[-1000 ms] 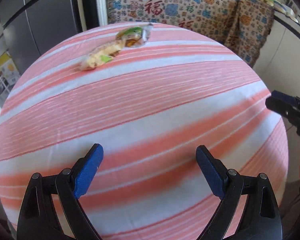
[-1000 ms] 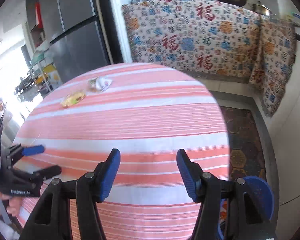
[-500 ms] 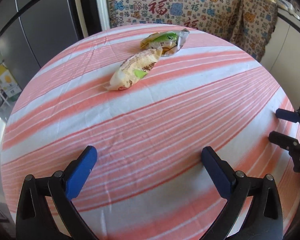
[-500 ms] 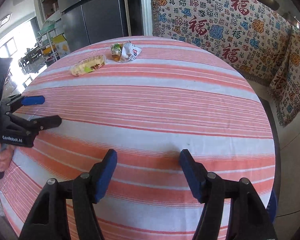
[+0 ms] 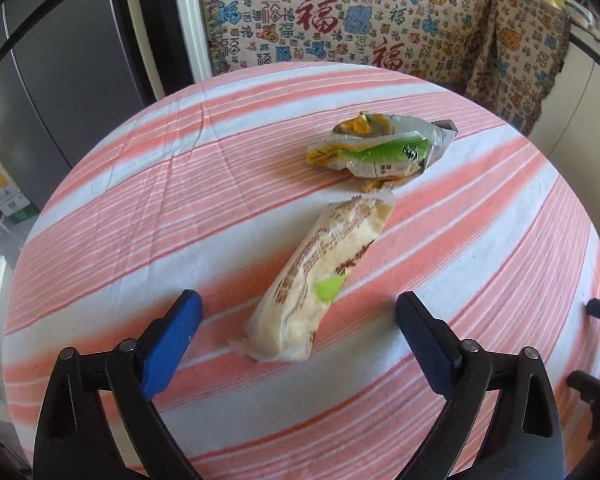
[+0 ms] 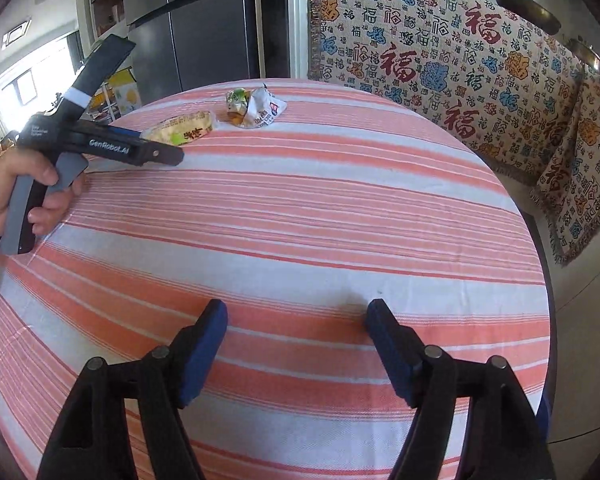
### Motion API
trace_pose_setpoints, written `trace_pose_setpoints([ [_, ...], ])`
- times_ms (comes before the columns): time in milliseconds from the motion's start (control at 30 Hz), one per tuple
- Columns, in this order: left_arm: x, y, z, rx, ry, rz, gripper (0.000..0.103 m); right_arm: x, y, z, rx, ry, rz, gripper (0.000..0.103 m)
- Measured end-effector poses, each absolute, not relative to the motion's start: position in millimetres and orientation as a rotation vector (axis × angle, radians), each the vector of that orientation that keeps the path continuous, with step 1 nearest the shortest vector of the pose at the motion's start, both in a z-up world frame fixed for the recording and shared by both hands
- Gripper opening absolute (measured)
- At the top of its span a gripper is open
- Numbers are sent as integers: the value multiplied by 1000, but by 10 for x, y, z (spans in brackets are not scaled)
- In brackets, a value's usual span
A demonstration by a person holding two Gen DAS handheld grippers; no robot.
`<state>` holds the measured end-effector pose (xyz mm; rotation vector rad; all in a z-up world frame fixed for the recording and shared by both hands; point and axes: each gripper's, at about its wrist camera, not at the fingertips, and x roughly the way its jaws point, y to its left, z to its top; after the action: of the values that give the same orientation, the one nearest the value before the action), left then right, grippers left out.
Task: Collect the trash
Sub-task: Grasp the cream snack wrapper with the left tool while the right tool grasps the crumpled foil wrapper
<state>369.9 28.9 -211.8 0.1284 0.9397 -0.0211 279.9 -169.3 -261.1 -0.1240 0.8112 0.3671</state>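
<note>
Two wrappers lie on a round table [image 5: 140,200] covered in a pink and white striped cloth. The long cream and brown wrapper [image 5: 320,276] has its near end between the fingers of my left gripper [image 5: 298,308], whose jaws are closing but whose pads stand clear of it. Just beyond lies a crumpled green and silver wrapper [image 5: 380,152]. The right wrist view shows the left gripper [image 6: 160,144] at the long wrapper [image 6: 184,128], with the crumpled wrapper [image 6: 256,110] behind. My right gripper [image 6: 296,312] hangs over the table's near part, its jaws opening with nothing between them.
A person's hand [image 6: 20,184] holds the left gripper's handle. Behind the table stand a dark fridge [image 6: 192,40] and a counter draped in a patterned cloth [image 6: 440,60] with pans [image 6: 528,4] on top. The table edge drops to the floor on the right.
My left gripper has moved forward across the table to the wrappers, and the long one now lies between its fingers. The right gripper's jaws have widened.
</note>
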Motion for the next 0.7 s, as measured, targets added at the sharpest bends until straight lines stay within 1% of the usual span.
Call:
trace_pose_setpoints([
  [33, 3710, 264, -2104, 122, 930, -28, 80, 2802, -1693, -2611, -124, 812, 368, 75],
  [67, 3715, 248, -2084, 111, 923, -32, 66, 2805, -1694, -2611, -125, 812, 369, 75],
  [100, 3709, 240, -2065, 98, 916, -31, 57, 2807, -1694, -2612, -125, 812, 370, 75],
  [133, 3697, 242, -2049, 89, 915, -20, 38, 2807, -1694, -2614, -125, 812, 372, 76],
  [167, 3690, 252, -2036, 77, 920, -8, 28, 2809, -1692, -2614, -124, 812, 374, 76],
  [200, 3658, 277, -2022, 49, 924, 1, 24, 2811, -1689, -2615, -125, 813, 377, 77],
  [233, 3602, 310, -2009, 18, 927, 24, 22, 2814, -1686, -2614, -128, 813, 378, 78],
  [400, 3049, 481, -2024, -71, 930, 189, 22, 2816, -1686, -2617, -124, 812, 379, 78],
  [500, 2688, 483, -2054, -82, 909, 228, 24, 2820, -1682, -2617, -126, 811, 379, 78],
  [533, 2601, 467, -2075, -72, 901, 227, 32, 2822, -1684, -2616, -126, 811, 378, 78],
  [567, 2541, 434, -2099, -59, 896, 223, 50, 2820, -1685, -2617, -125, 811, 379, 78],
  [600, 2498, 398, -2111, -41, 886, 218, 61, 2819, -1682, -2617, -126, 811, 378, 78],
  [633, 2486, 372, -2136, -15, 882, 226, 78, 2819, -1686, -2618, -125, 810, 379, 78],
  [667, 2482, 366, -2158, 0, 880, 235, 83, 2818, -1686, -2618, -125, 810, 379, 78],
  [700, 2484, 371, -2175, 5, 871, 235, 84, 2817, -1685, -2618, -126, 810, 379, 78],
])
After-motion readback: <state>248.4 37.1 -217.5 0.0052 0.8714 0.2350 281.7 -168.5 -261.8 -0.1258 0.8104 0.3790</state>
